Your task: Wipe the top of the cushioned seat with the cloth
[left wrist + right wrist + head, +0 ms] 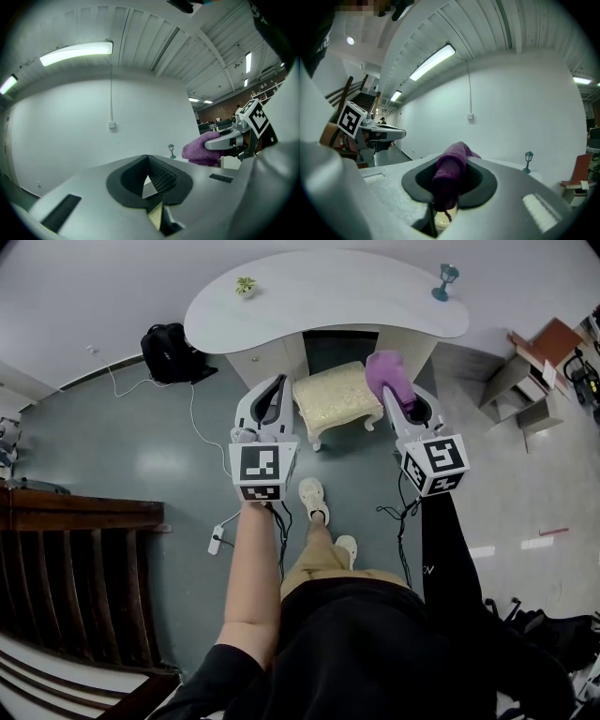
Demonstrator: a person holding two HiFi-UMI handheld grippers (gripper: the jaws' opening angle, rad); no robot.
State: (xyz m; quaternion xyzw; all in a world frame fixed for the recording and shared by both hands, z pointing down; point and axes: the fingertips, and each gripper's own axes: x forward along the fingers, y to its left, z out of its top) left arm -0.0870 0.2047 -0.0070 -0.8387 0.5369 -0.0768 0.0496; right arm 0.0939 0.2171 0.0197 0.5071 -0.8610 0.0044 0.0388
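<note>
The cushioned seat (336, 397) is seen on the floor at 12 o'clock from the person's shoes (314, 498), its far side tucked under the curved white table (281, 310). The left claw (279, 382) is held at the seat's 9 o'clock, just beside it. Its jaws are closed together and nothing is gripped between them. The right claw (394, 397) is held at the seat's 3 o'clock, its jaws clamped on the purple cloth (386, 373). The cloth is bunched up and pokes out past the tips, just beside the seat's right edge. A black backpack (173, 354) lies on the floor at the seat's 10 o'clock.
</note>
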